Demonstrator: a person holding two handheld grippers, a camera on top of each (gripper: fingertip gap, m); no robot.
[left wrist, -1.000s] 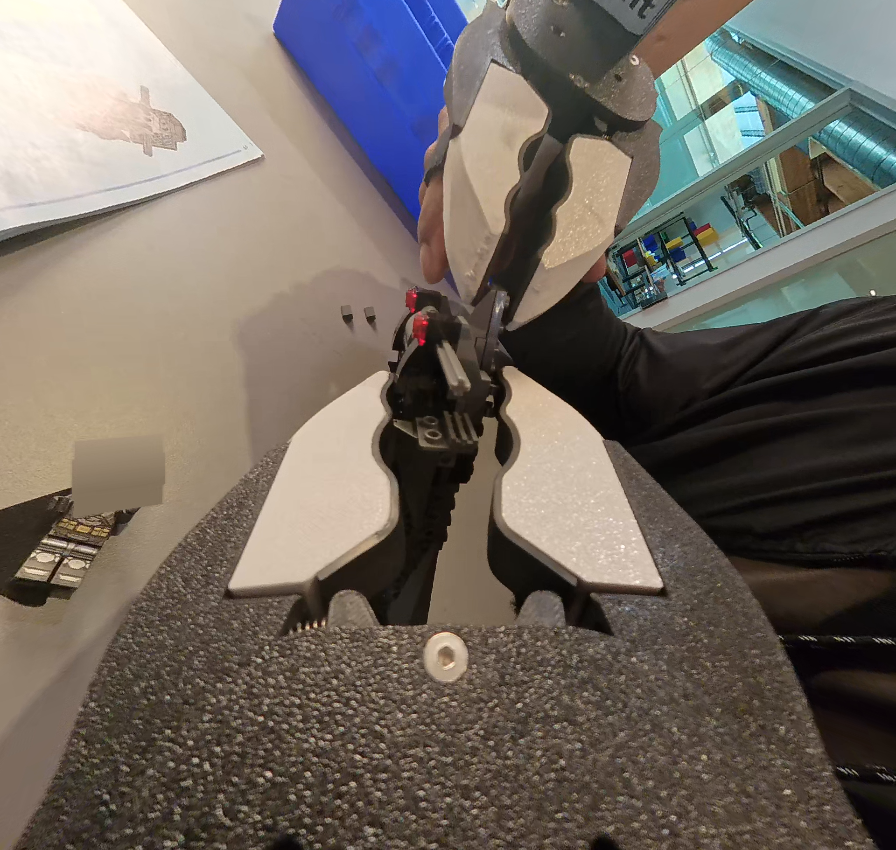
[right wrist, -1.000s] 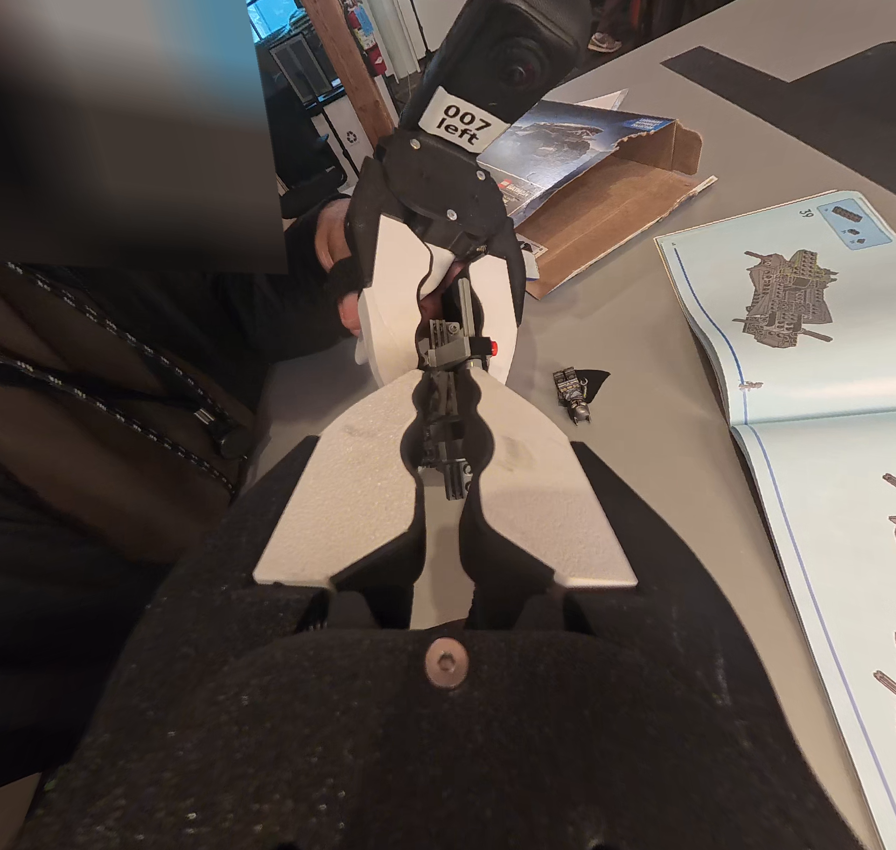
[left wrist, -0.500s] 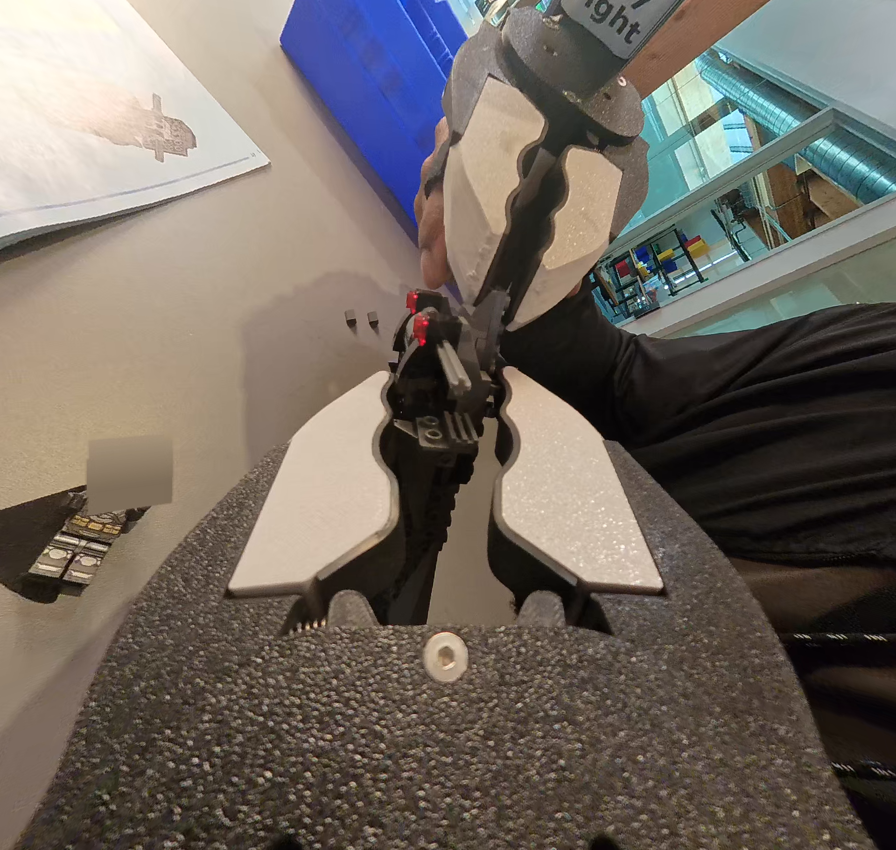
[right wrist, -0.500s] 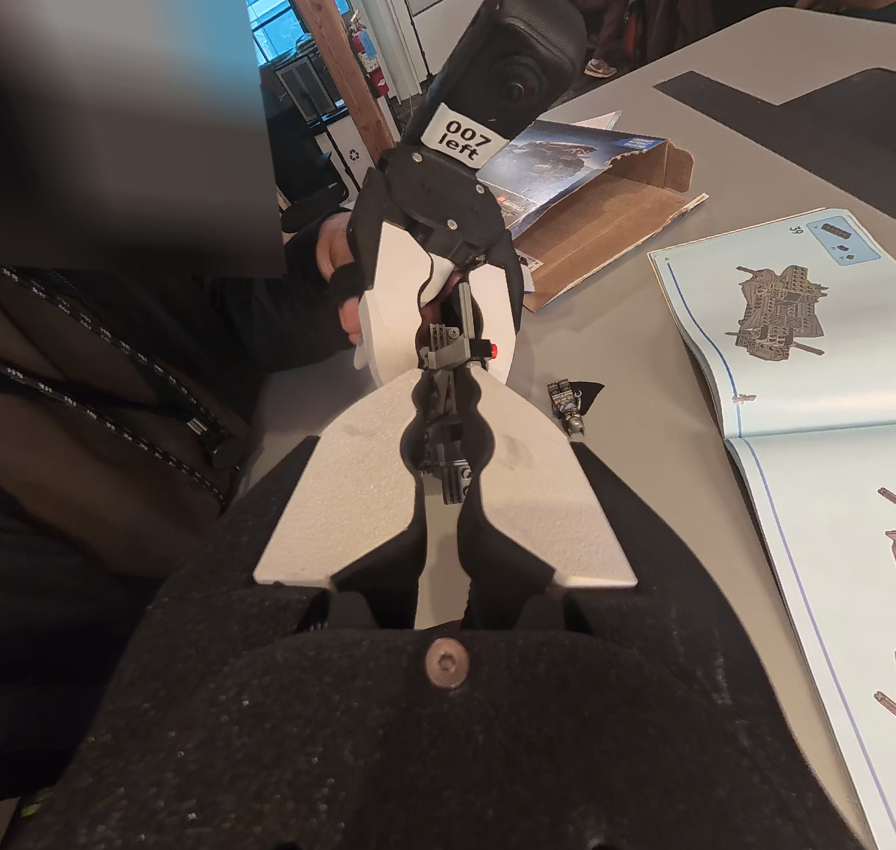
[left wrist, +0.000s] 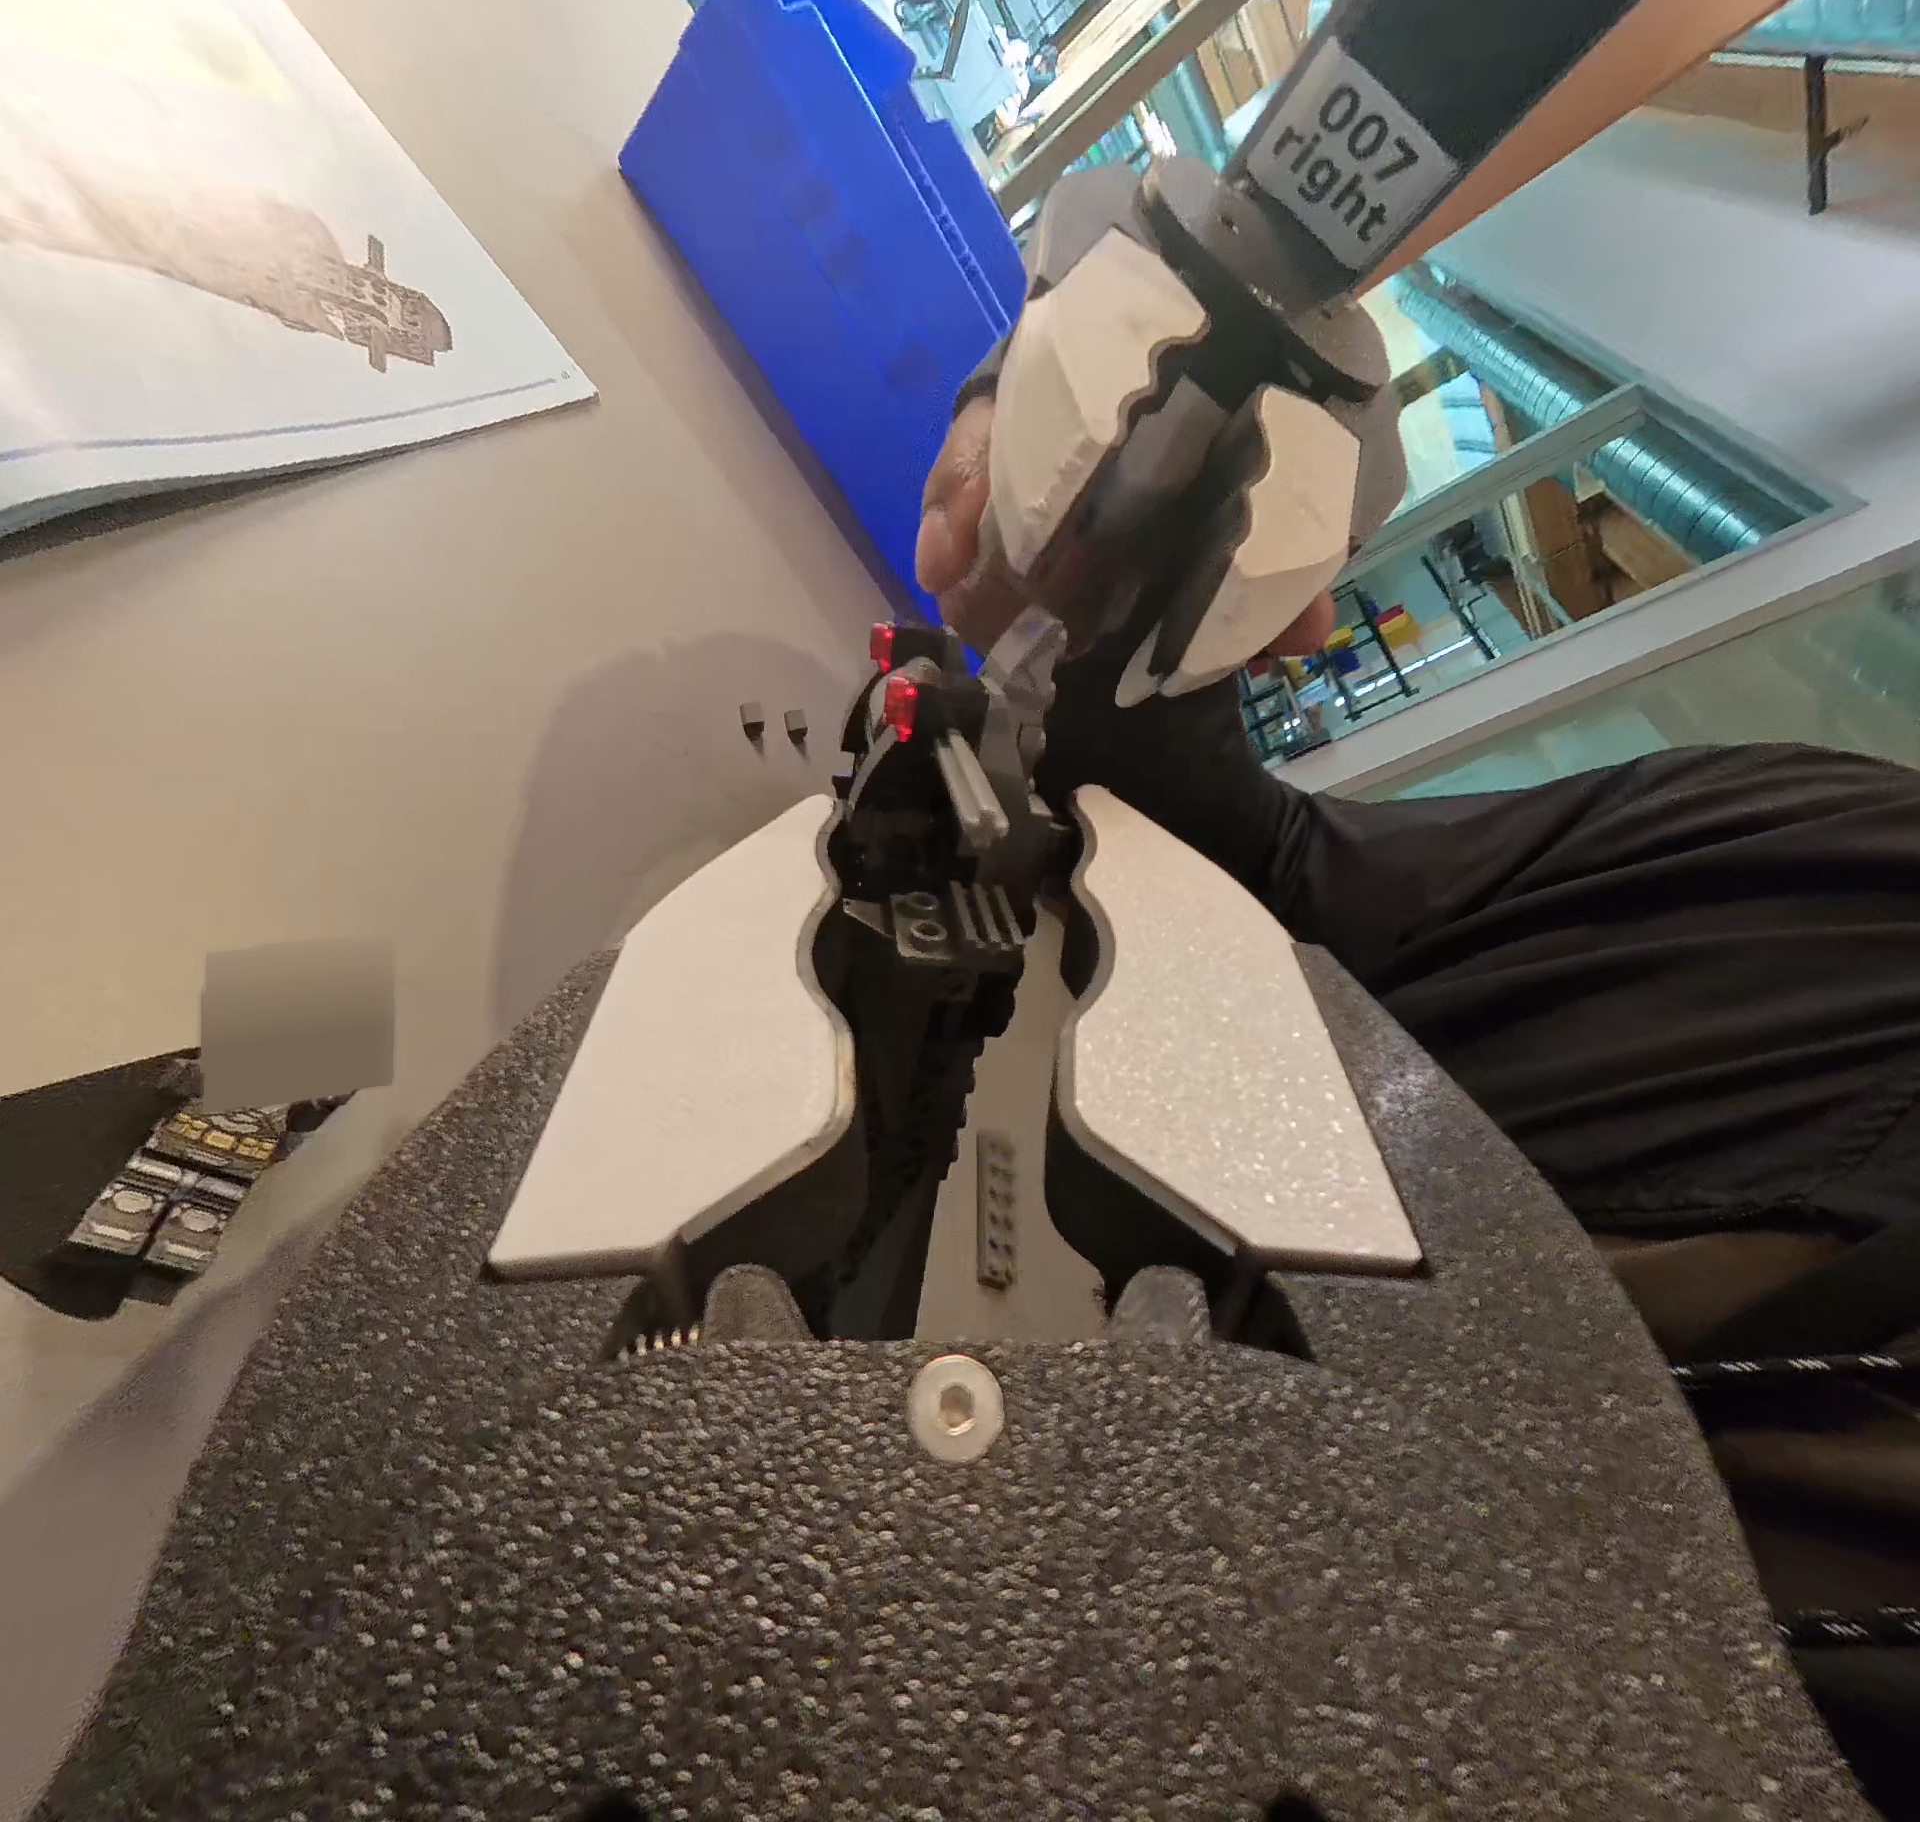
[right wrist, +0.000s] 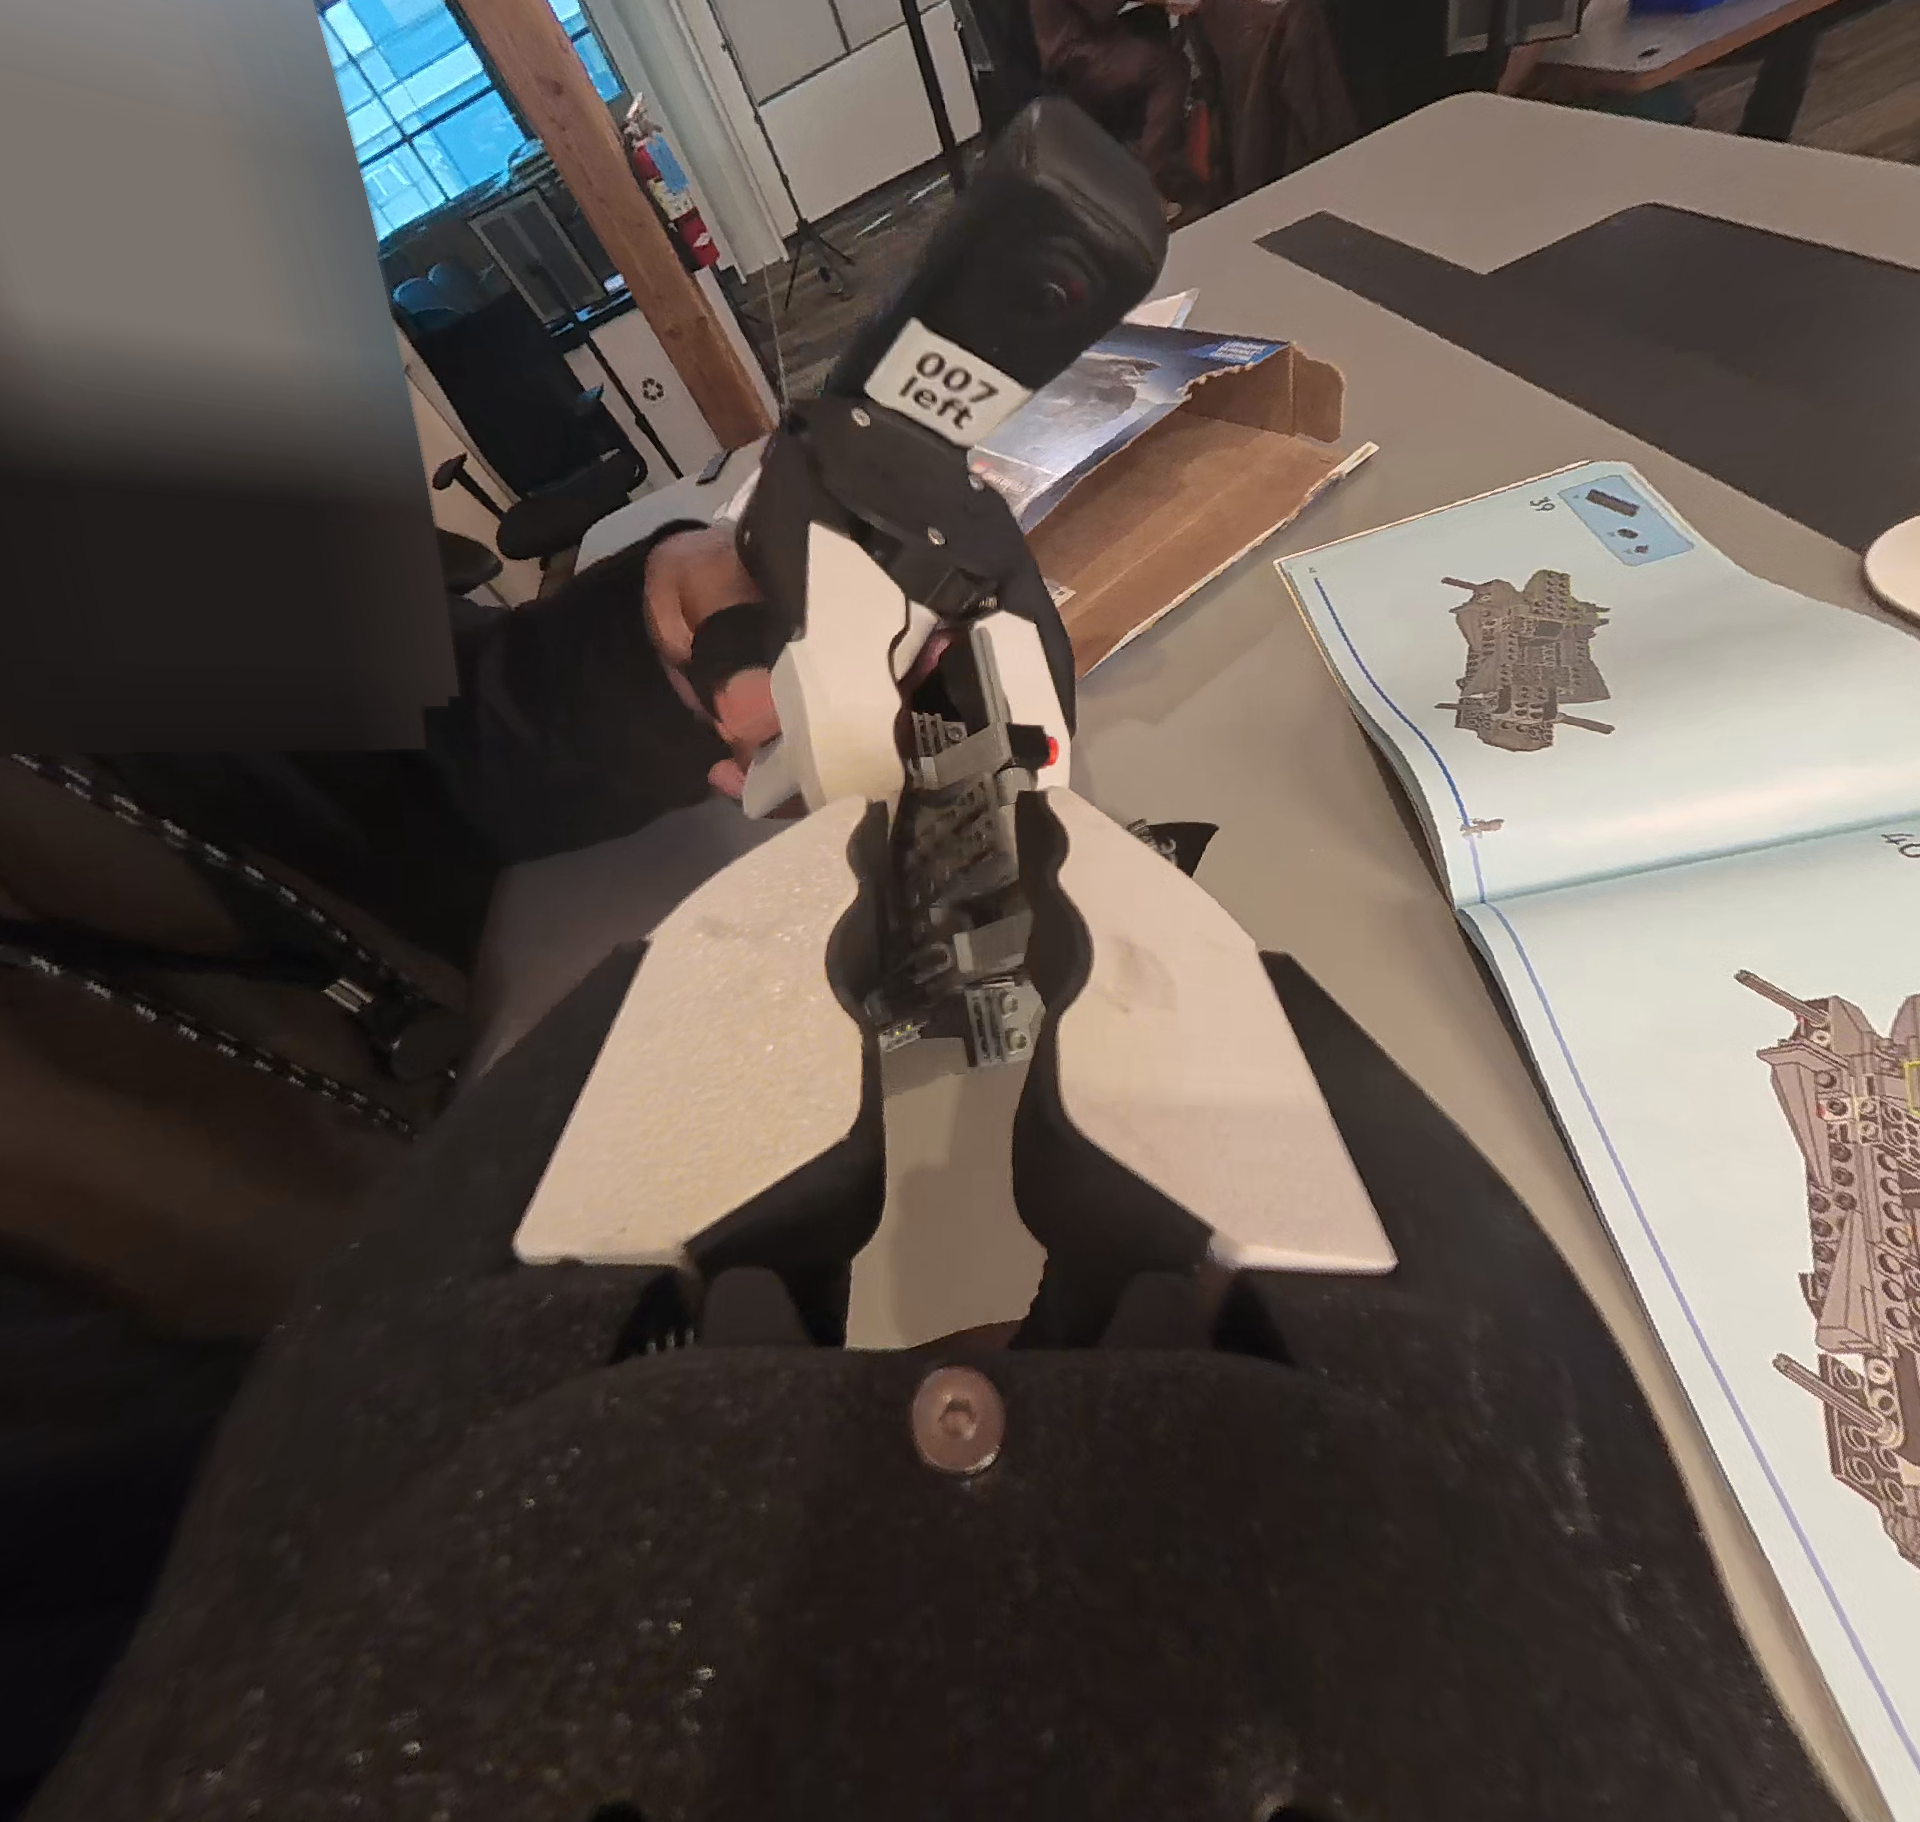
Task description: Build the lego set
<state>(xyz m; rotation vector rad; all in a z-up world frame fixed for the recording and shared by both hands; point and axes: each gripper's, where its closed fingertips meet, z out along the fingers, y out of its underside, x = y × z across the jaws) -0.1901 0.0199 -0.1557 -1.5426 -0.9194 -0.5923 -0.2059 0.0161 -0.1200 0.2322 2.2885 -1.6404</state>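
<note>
Right claw (left wrist: pixel 1081 629) has spread, freeing the left claw's (left wrist: pixel 951 827) brick model (left wrist: pixel 935 785).

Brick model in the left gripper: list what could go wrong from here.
1. The left gripper clamps the brick model near its tips only. The right gripper, jaws apart beside the model's top, could nudge it and twist it loose.
2. The red studs and thin grey bar stick out and might snap off if bumped.
</note>
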